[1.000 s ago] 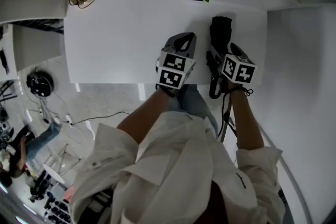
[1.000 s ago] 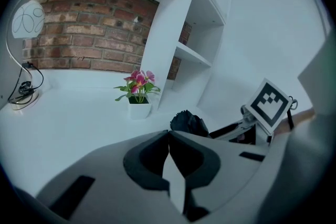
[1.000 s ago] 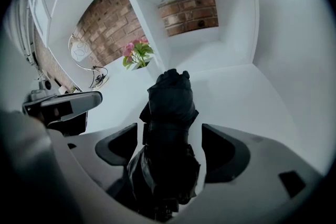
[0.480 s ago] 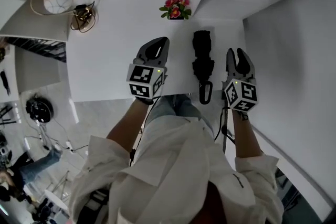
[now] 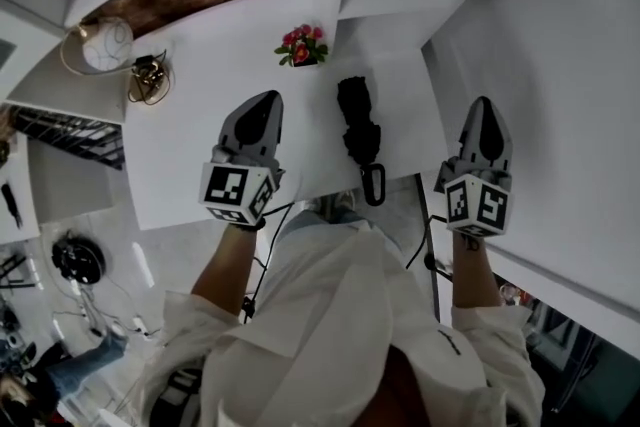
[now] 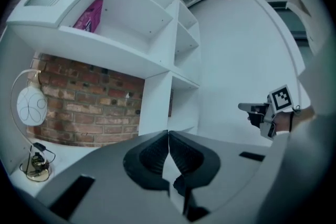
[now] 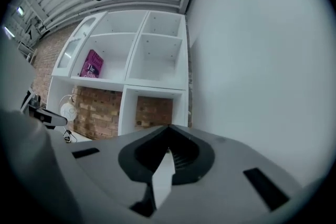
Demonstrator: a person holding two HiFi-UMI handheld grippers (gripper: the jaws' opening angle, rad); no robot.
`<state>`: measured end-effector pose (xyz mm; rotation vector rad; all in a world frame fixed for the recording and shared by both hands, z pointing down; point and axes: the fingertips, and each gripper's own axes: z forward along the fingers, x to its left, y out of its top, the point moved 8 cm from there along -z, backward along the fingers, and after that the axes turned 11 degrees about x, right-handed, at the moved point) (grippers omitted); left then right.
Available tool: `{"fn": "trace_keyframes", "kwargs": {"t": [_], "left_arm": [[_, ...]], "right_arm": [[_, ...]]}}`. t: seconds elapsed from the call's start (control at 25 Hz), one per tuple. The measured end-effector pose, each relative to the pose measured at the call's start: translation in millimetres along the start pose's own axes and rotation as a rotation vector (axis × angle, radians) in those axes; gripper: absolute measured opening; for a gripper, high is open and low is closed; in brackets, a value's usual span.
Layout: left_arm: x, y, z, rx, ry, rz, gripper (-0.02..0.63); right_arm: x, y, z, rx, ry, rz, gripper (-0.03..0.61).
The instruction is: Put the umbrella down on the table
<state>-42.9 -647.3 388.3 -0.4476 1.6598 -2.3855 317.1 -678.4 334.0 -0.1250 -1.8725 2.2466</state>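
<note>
We judge the umbrella (image 5: 356, 121) set down on the counter (image 5: 200, 120). Our left gripper (image 5: 266, 102) and right gripper (image 5: 484, 106) flank it, jaws together and empty, the right's having just closed.

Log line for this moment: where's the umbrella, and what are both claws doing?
umbrella: folded, lying on table | left claw: shut, empty | right claw: just closed, empty | both clear of umbrella
</note>
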Motion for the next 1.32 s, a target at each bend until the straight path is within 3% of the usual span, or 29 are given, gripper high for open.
{"fn": "trace_keyframes", "kwargs": {"t": [0.16, 0.28, 1.32], "left_arm": [[-4, 24, -19, -0.087, 0.034, 0.074, 0.028], [-2, 32, -26, -0.107, 0.045, 0.075, 0.028], [-11, 27, -23, -0.092, 0.063, 0.044, 0.028]], "right_arm": [[-15, 12, -23, -0.017, -0.027, 0.025, 0.018], [-22, 12, -34, -0.019, -0.041, 0.047, 0.018], [-32, 16, -39, -0.022, -0.047, 0.069, 0.017]]}}
